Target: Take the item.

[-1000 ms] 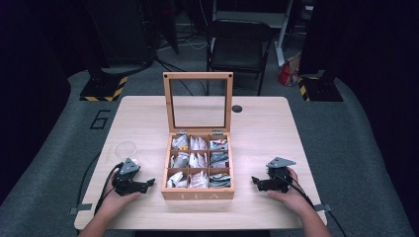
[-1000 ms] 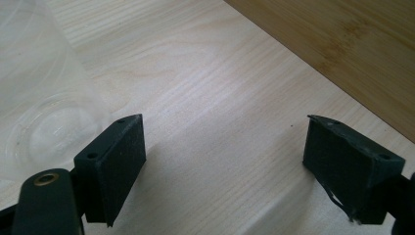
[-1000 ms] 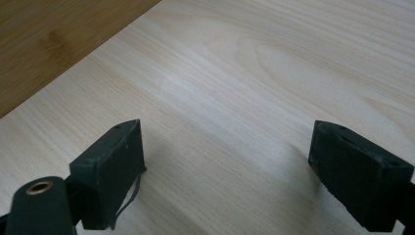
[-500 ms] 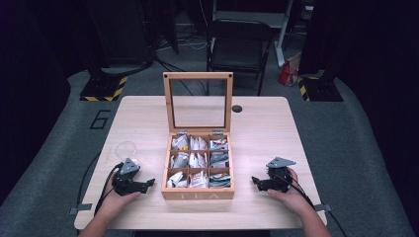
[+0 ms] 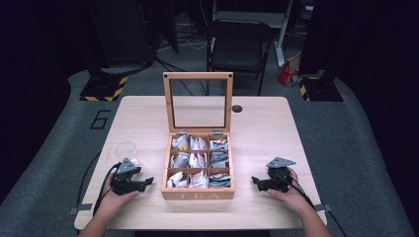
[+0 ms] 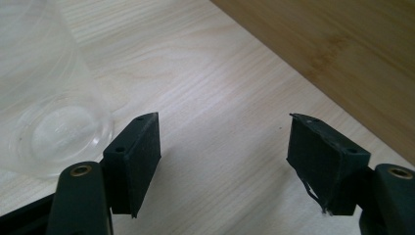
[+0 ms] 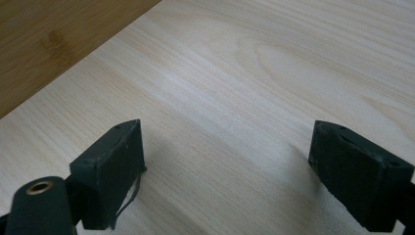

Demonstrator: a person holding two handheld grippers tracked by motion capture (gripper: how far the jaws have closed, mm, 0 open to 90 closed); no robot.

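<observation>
Table [image 5: 267, 128]: pale wood-grain top, rectangular, with a small dark round hole [image 5: 237, 108] near the far edge. It stands on grey carpet [image 5: 59, 148] marked with a dark figure "6" [image 5: 100, 119] to the table's left.

Room: dark beyond the table. A black chair [image 5: 238, 47] stands behind the far edge; black stands with yellow-and-black striped bases [image 5: 103, 89] sit at the left and right of the carpet; cables lie on the floor at the back.

Tea box [image 5: 198, 168]: wooden, in the middle of the table toward the near edge. Its lid [image 5: 197, 101], a wooden frame around a clear pane, stands upright at the back. Nine compartments in three rows of three, each holding paper tea bags [image 5: 197, 160]. The front wall bears the letters "TEA" [image 5: 197, 195].

Cup [image 5: 127, 150]: clear plastic, upright on the table left of the box, just beyond the left gripper. In the left gripper view it stands at the upper left [image 6: 44, 112], close to the left jaw.

Left gripper [image 5: 143, 183]: held low over the table by the person's left hand [image 5: 116, 195], just left of the box and pointing toward it. In its own view [image 6: 222, 156] the jaws are spread wide with bare tabletop between them, the box wall at the upper right.

Right gripper [image 5: 258, 181]: held by the right hand [image 5: 289, 195] near the table, right of the box and apart from it, pointing toward it. In its own view [image 7: 225, 166] the jaws are spread wide over bare table, nothing between them.

Cables [image 5: 96, 190]: one trails from each gripper toward the near edge.
</observation>
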